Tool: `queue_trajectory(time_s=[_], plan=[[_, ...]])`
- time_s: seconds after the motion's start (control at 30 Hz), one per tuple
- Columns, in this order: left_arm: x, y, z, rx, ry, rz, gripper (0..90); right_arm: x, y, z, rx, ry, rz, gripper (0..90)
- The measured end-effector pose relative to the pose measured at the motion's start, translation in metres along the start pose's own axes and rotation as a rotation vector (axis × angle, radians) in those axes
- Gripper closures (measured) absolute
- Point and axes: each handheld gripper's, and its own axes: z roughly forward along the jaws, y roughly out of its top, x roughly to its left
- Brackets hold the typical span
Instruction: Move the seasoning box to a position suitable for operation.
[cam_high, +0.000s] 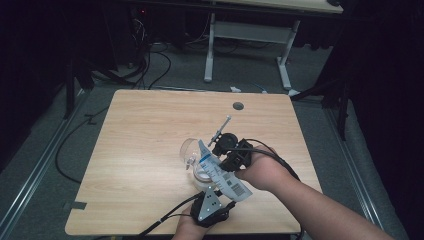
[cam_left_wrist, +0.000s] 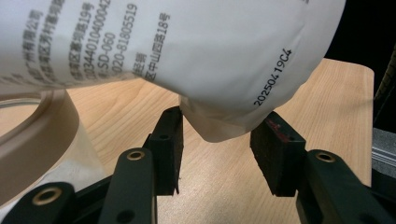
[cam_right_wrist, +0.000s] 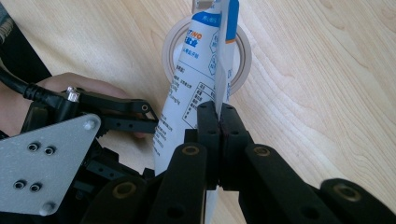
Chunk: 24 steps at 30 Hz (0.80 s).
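My right hand-held gripper (cam_right_wrist: 218, 122) is clamped hard on the flat seam edge of a white-and-blue printed pouch (cam_right_wrist: 194, 74), jaws fully together with the thin film pinched between the pads. My left hand-held gripper (cam_left_wrist: 219, 140) sits at the pouch's lower corner (cam_left_wrist: 219, 126): jaws stand apart, the rounded corner hanging between them, near the left pad; I cannot tell if it touches, and the right pad stands clear, so no grip there. In the high view the pouch (cam_high: 220, 172) runs tilted between the two tools, left hand-held gripper (cam_high: 218, 192) near the desk's front edge, right hand-held gripper (cam_high: 223, 159) just beyond it. The upper end of the pouch is over a clear glass jar (cam_high: 192, 152), its pale rim (cam_right_wrist: 243, 51) ringing the pouch top in the right gripper view. Jar stands on the wooden desk (cam_high: 140, 150), about centre. Small round hole (cam_high: 238, 106) in the desk near the far edge.
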Motion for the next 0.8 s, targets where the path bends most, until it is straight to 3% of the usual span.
queue_trajectory(time_s=[0.8], plan=[[0.0013,-0.0026,0.0013,0.01,0.01,-0.001,54.3,-0.0003,0.0011,-0.0039,-0.007,-0.003,0.004,89.6]])
